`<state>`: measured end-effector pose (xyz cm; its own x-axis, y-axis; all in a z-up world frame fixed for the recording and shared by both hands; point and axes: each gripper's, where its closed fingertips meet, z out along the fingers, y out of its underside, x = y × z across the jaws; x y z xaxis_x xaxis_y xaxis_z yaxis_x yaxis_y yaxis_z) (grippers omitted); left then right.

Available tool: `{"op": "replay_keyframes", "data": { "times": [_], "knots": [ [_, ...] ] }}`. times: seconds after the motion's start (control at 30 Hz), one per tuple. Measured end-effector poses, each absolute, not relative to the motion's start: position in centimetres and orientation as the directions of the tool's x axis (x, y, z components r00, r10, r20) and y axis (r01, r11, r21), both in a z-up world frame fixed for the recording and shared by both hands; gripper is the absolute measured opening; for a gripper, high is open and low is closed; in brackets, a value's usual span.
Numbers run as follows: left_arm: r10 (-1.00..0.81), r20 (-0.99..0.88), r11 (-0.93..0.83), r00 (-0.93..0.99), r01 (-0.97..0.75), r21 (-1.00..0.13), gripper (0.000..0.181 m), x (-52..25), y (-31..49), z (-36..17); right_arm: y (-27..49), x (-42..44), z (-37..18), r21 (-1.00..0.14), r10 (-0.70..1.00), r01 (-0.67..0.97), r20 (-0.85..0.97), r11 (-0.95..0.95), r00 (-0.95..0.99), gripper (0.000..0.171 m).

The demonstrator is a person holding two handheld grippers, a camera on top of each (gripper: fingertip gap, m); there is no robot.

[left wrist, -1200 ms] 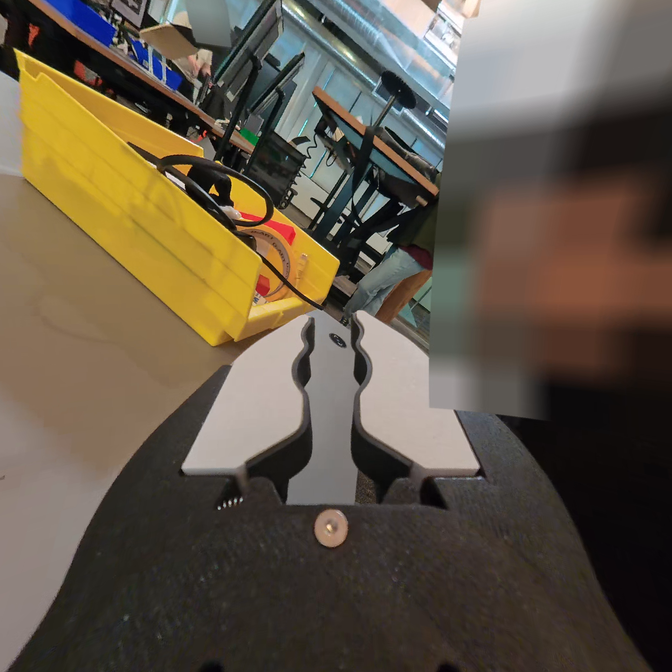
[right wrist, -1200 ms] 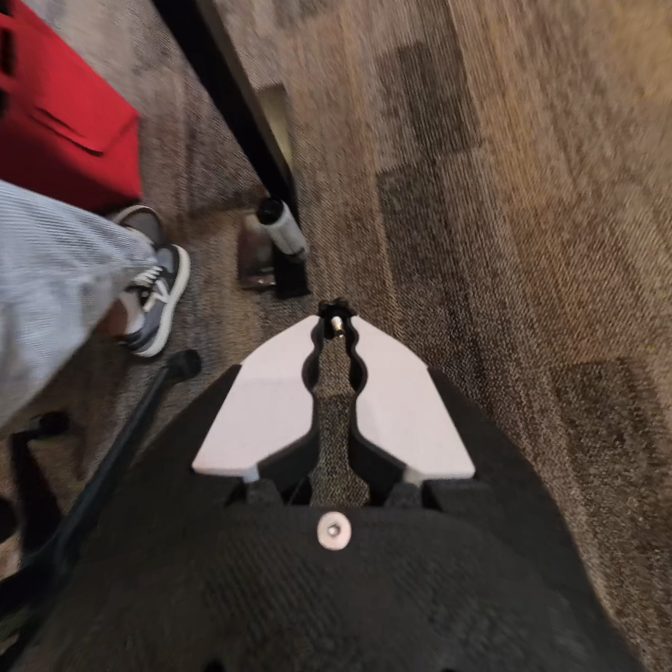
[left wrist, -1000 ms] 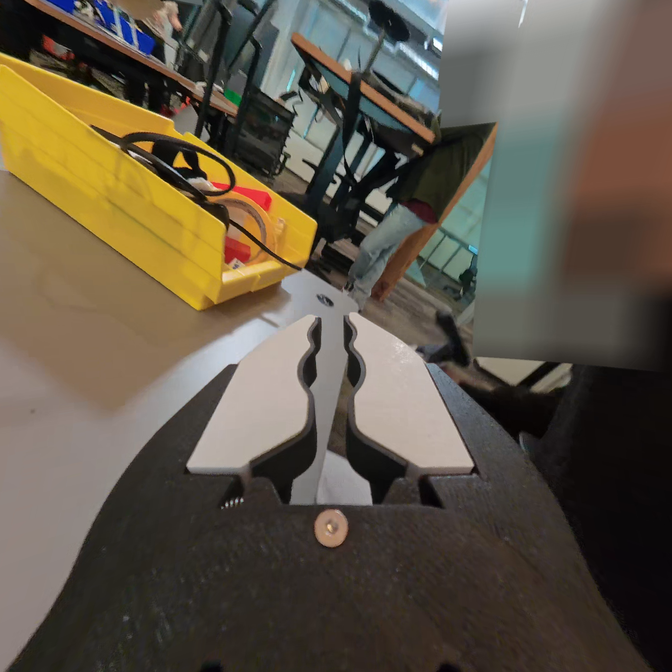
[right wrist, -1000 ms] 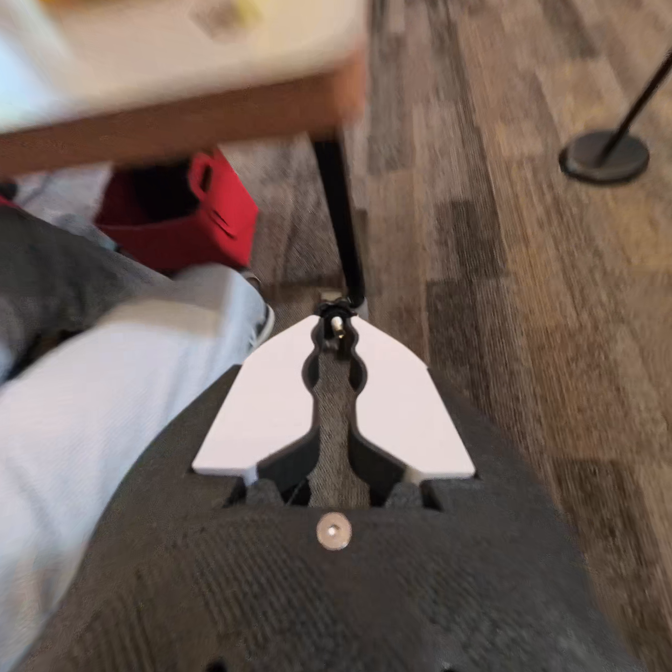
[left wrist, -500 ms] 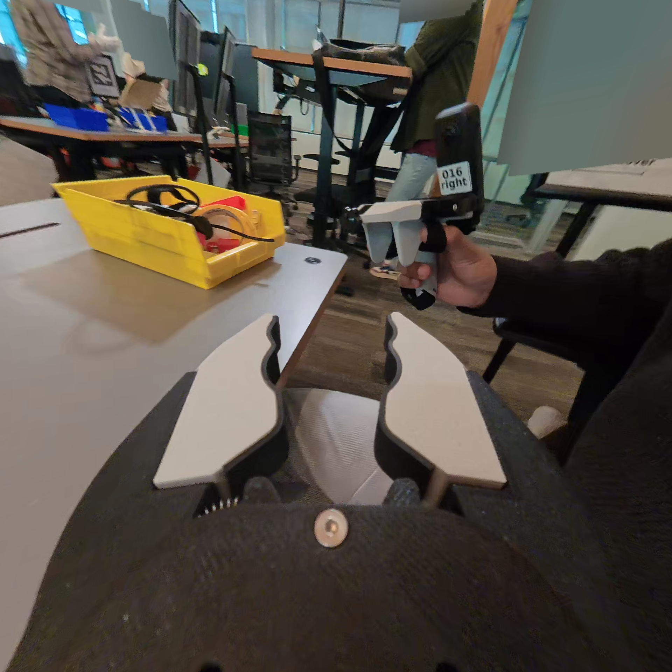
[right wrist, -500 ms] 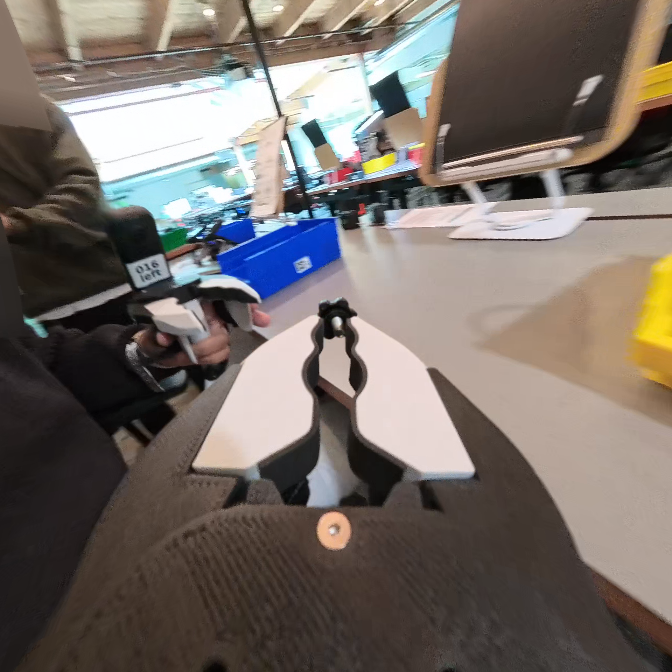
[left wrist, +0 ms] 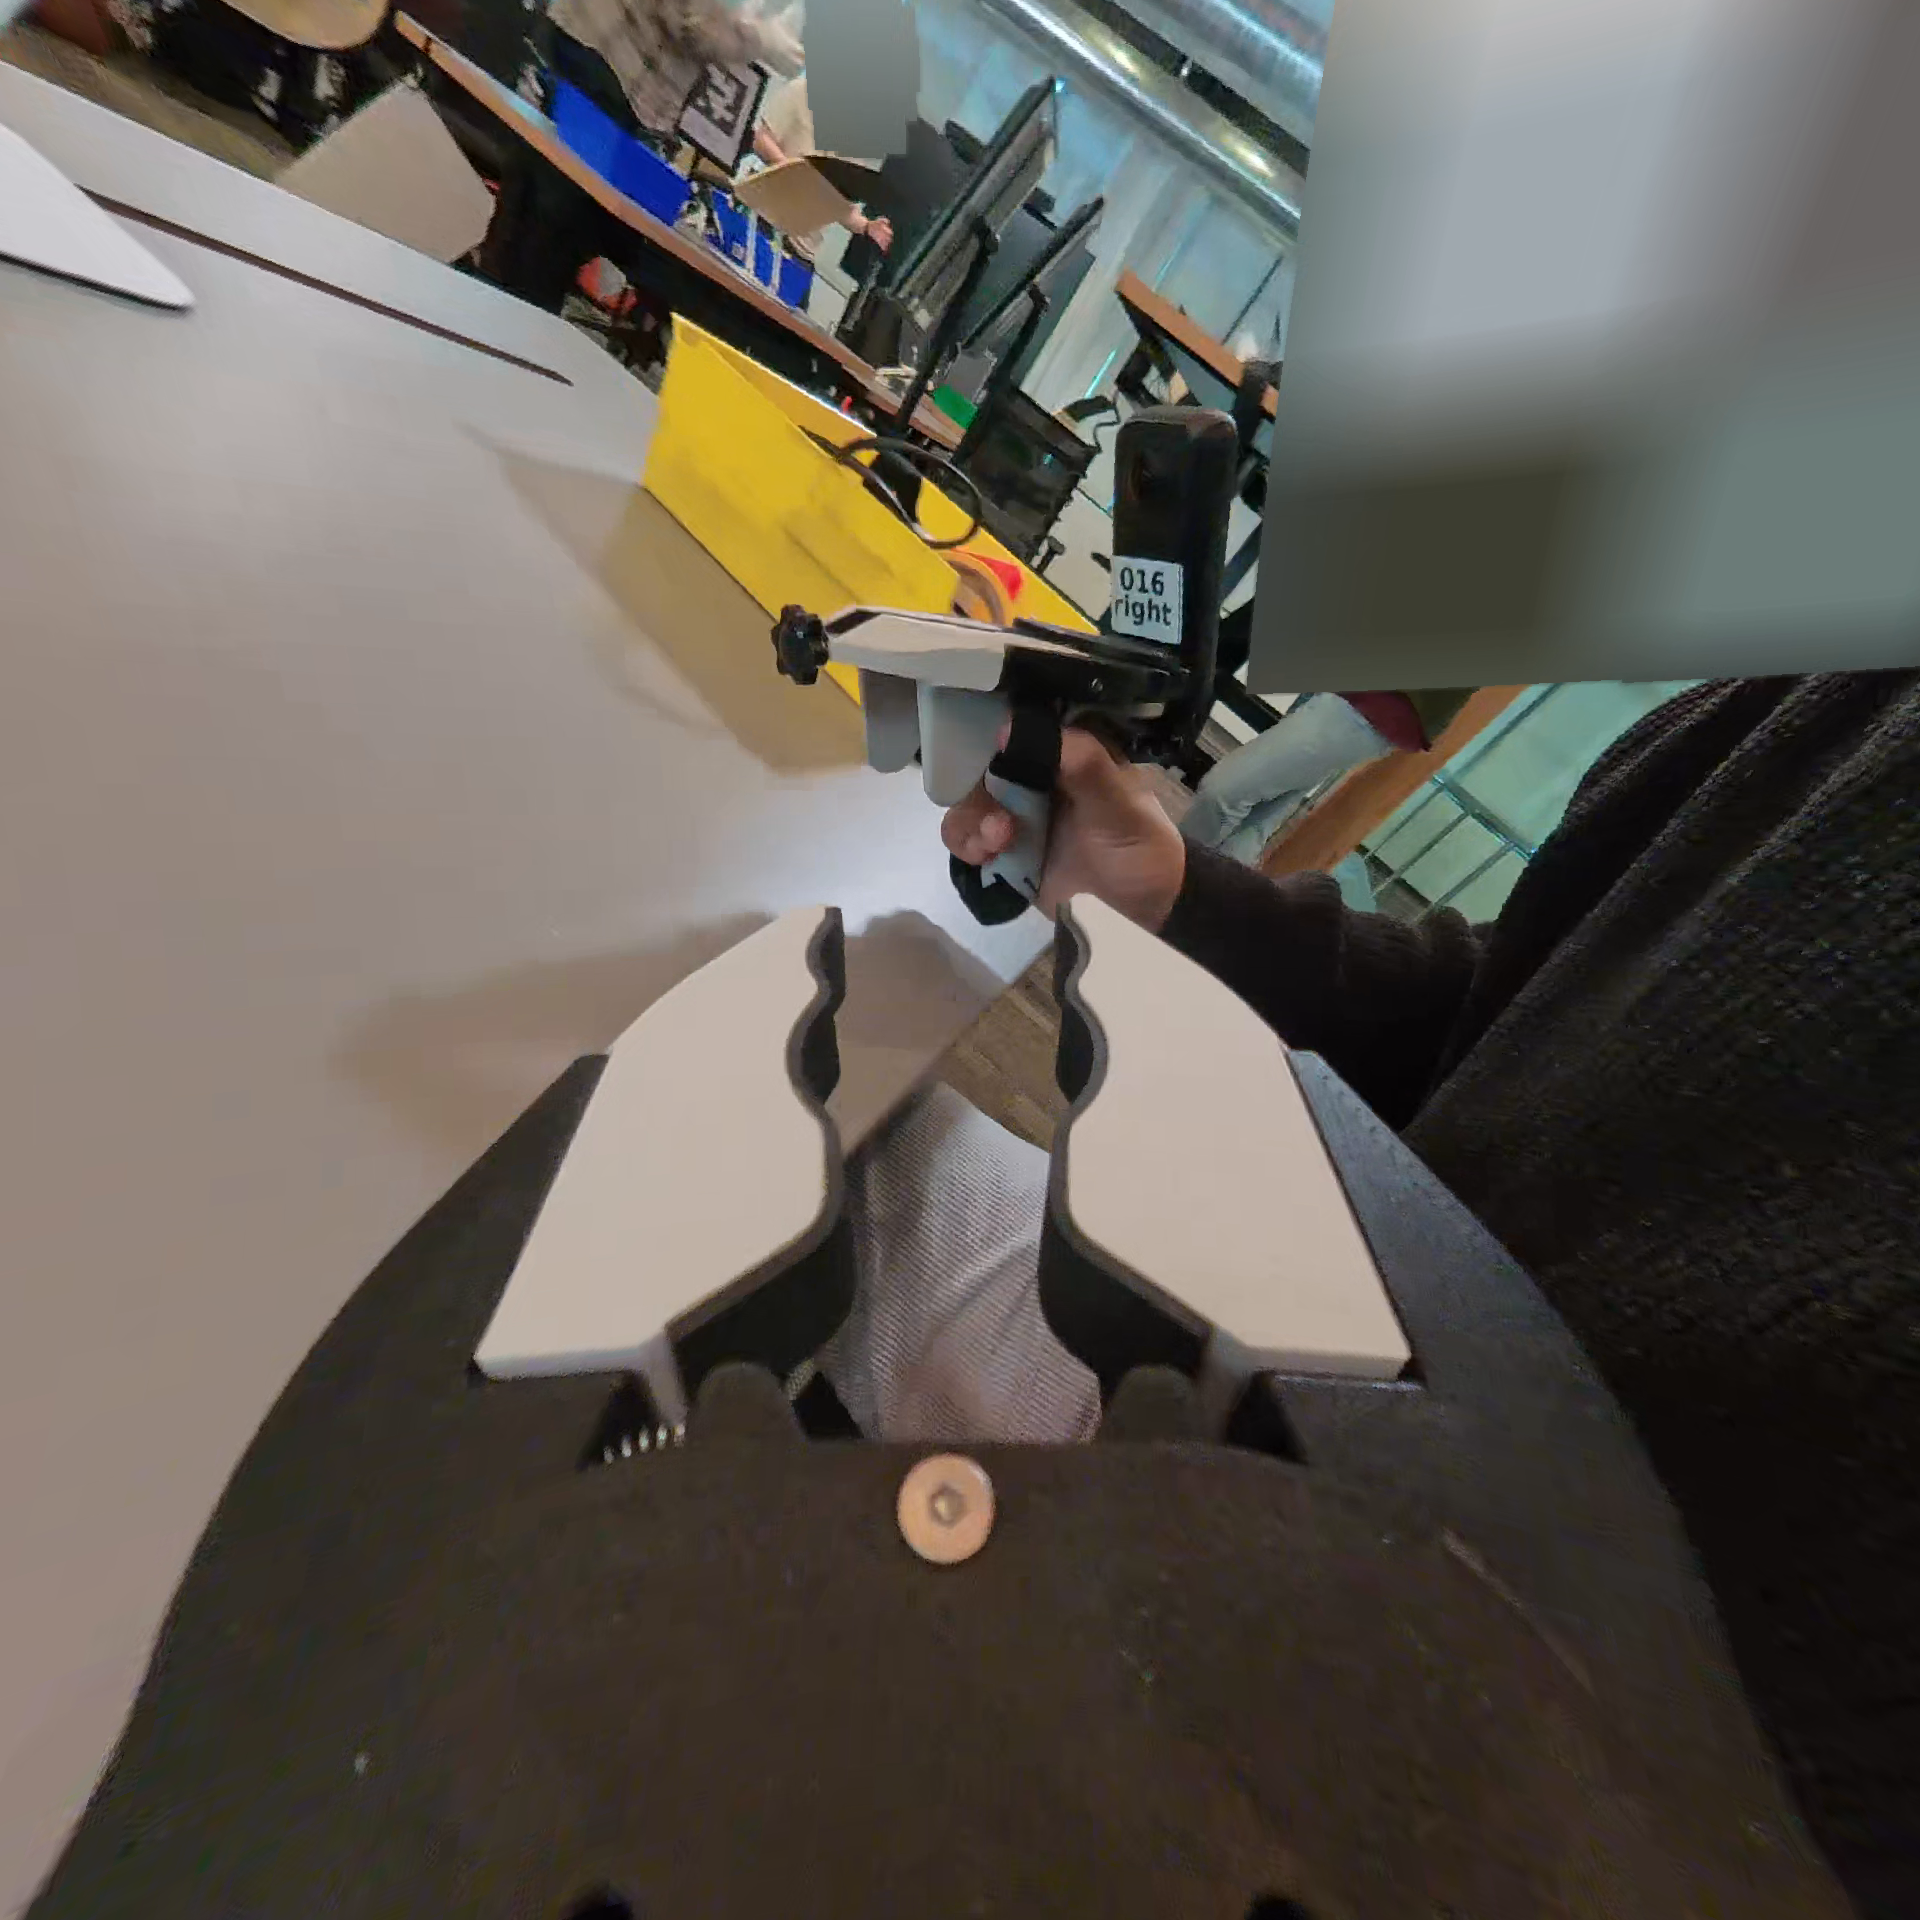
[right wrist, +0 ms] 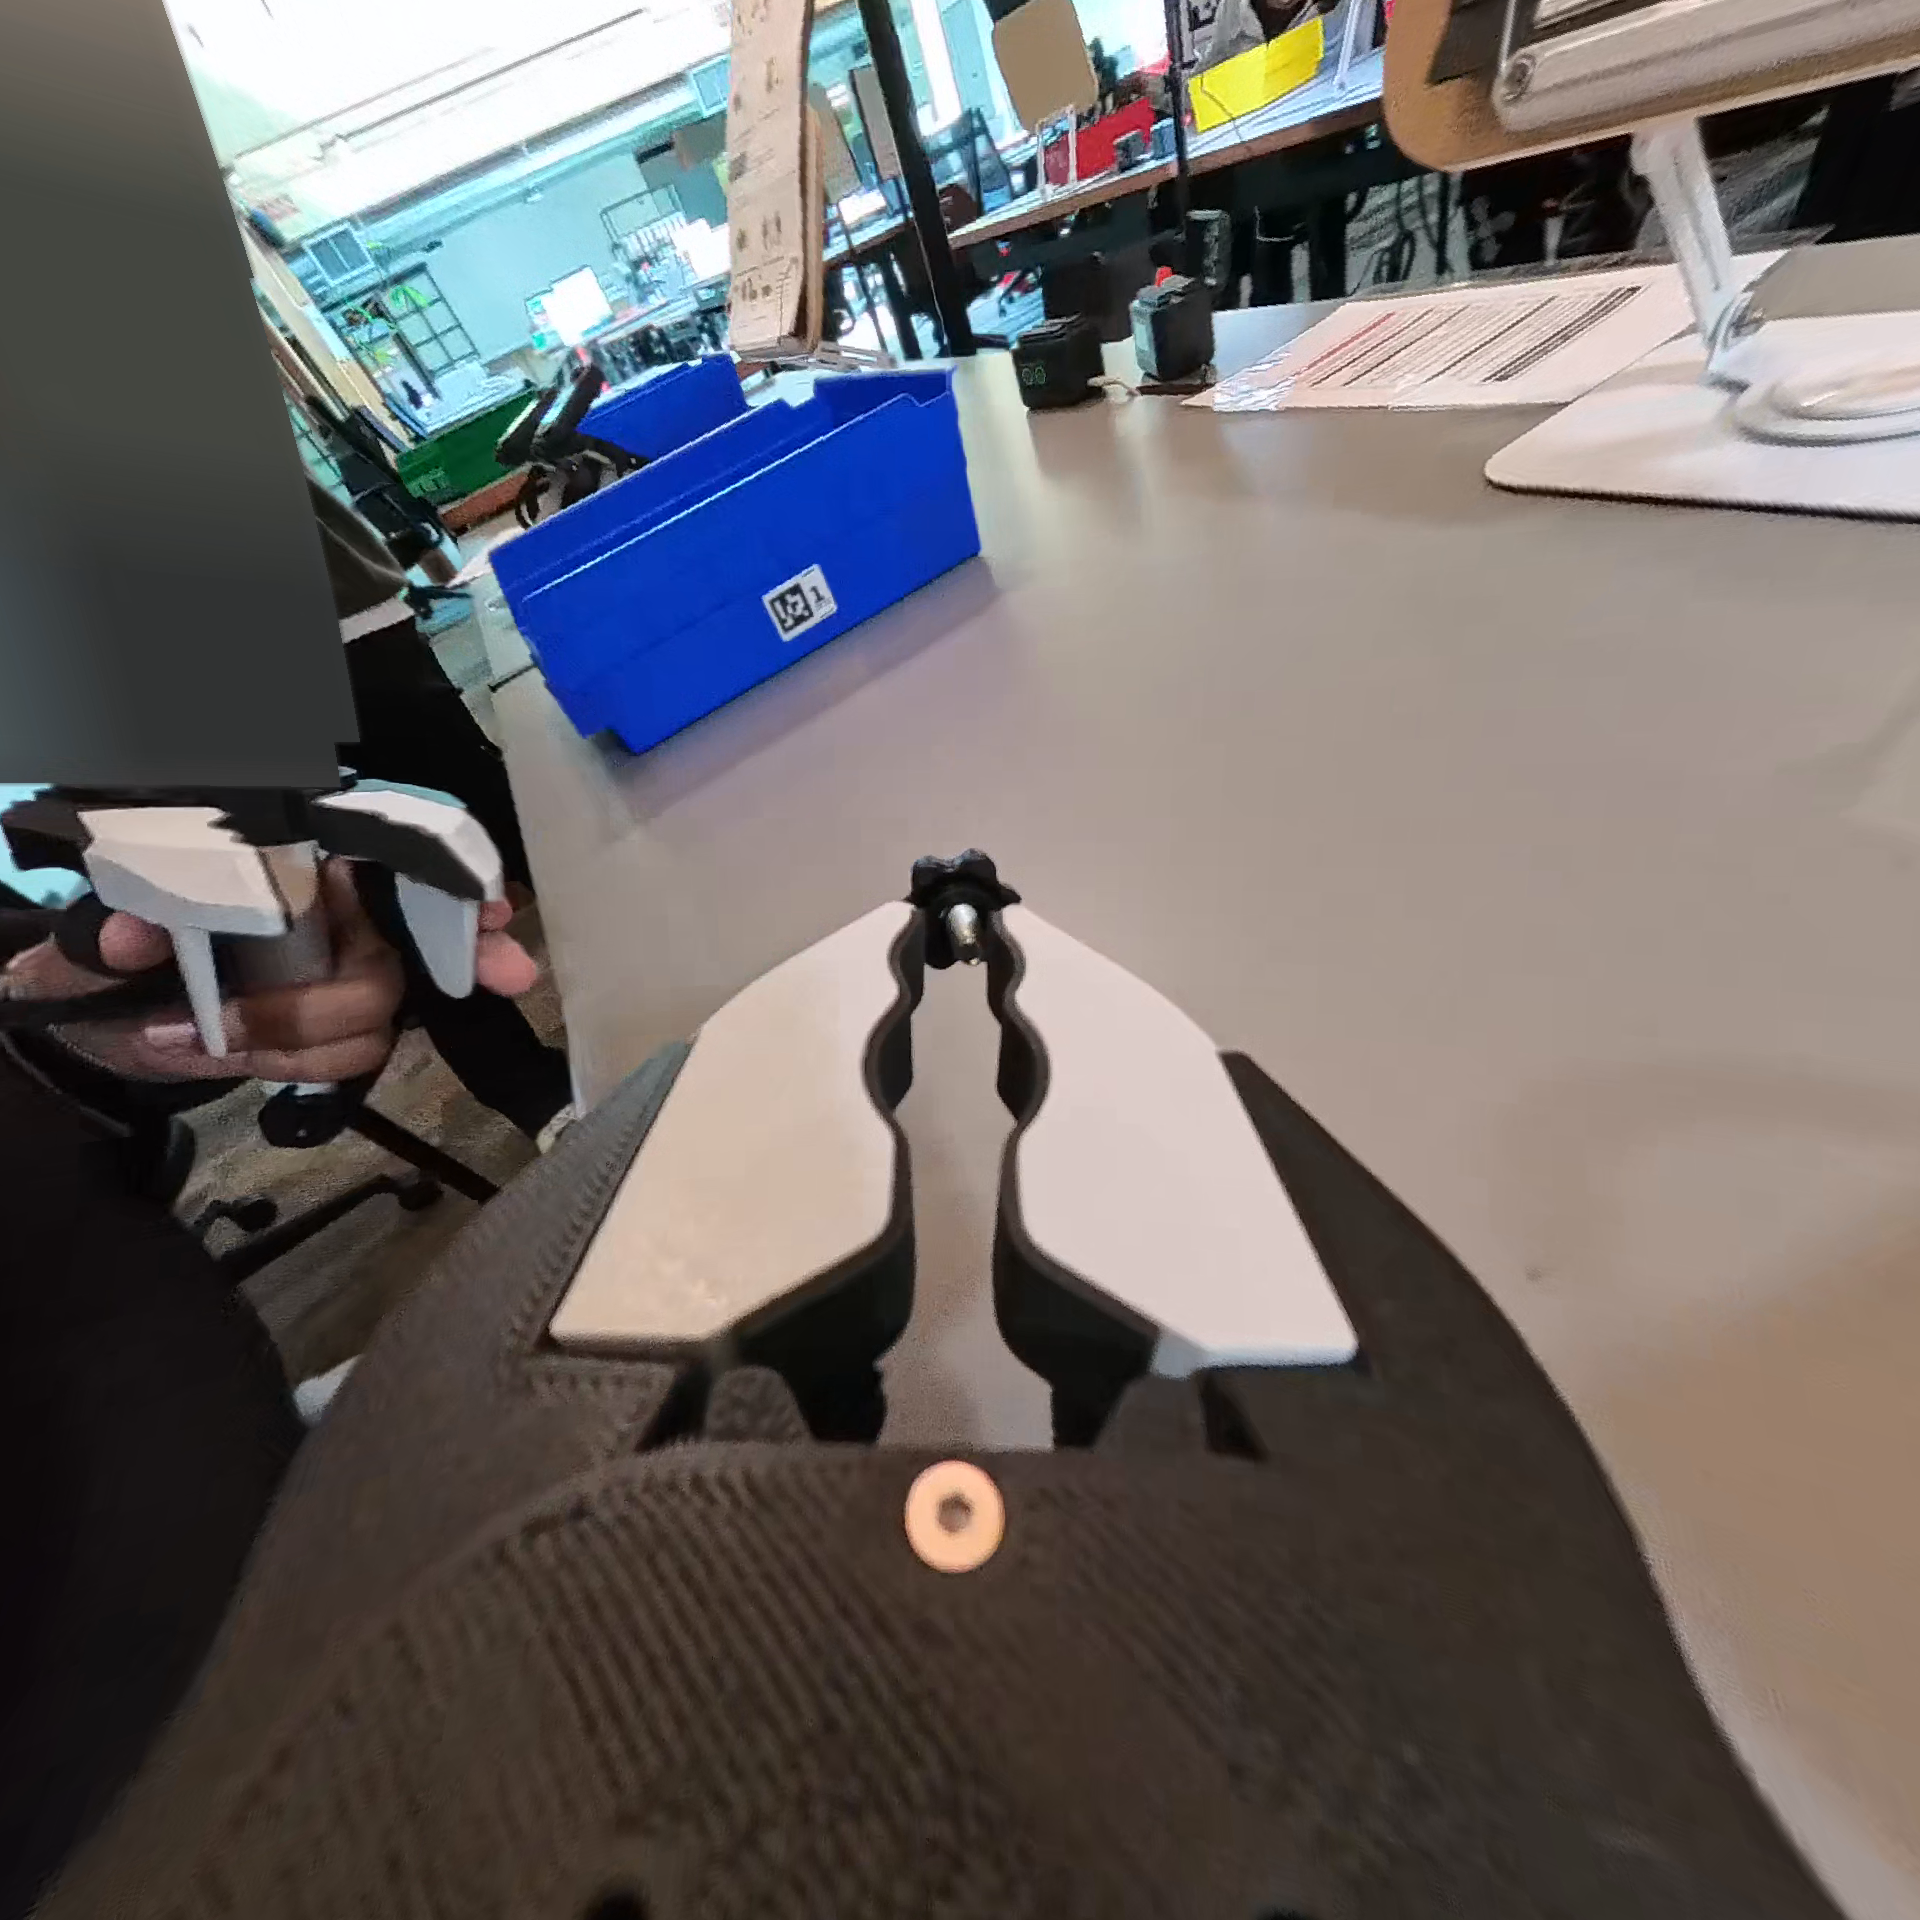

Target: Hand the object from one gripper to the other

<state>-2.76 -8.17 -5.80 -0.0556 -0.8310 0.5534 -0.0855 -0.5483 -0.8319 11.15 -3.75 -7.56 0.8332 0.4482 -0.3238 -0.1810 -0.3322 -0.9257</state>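
the black knob [right wrist: 961,883], a small star-headed thing with a short metal stud, sits pinched at the very tips of my right claw [right wrist: 958,935]; the stud lies between the two white fingers and the lobed head juts out past them. from the left wrist view i see the same knob [left wrist: 798,644] sticking off the nose of the right claw [left wrist: 831,646], hovering over the grey worktop [left wrist: 312,675], with the yellow bin [left wrist: 769,499] just behind it.

my left claw [left wrist: 940,935] is spread wide with nothing between its fingers, and it sits below and nearer to me than the knob, well apart from it. in the right wrist view the left claw [right wrist: 281,894] shows off to the left of the knob, spread too, with the blue bin [right wrist: 748,561] beyond.

i judge the knob light and rigid, hard plastic on a metal stud, so it won't deform, but it is tiny and the lobes could let it twist or pop out if squeezed off-centre. the only free place to take hold is the lobed head, since the stud is already occupied. i'd bring the left claw's tips across the head, flat on opposite lobes, clamp firmly, and only then let the right one go. if it slips it would drop to the worktop and probably roll.
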Motion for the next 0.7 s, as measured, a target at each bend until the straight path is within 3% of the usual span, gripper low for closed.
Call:
{"op": "replay_keyframes", "data": {
  "times": [0.23,0.4,0.53,0.7],
  "knots": [
    [-0.831,0.555,-0.554,-0.037,-0.037,-0.832,0.045,3.3,-4.0,-4.4,-1.4,10.6,-5.4,-0.954,0.569,-0.117,-0.260,-0.275,0.781,0.011],
    [-0.979,0.188,-0.194,0.077,-0.091,-0.977,0.055,7.3,-0.7,-5.3,-0.4,10.6,-3.0,-0.949,0.646,-0.193,-0.312,-0.251,0.696,0.011],
    [-0.983,-0.182,0.174,0.019,-0.215,-0.961,0.058,9.5,1.2,-6.7,0.6,11.6,-2.3,-0.959,0.669,-0.165,-0.278,-0.228,0.690,0.011],
    [-0.972,-0.228,0.234,-0.055,-0.140,-0.962,0.055,10.2,0.2,-6.2,0.9,10.3,-3.4,-0.885,0.707,-0.295,-0.465,-0.360,0.533,0.011]
  ]
}}
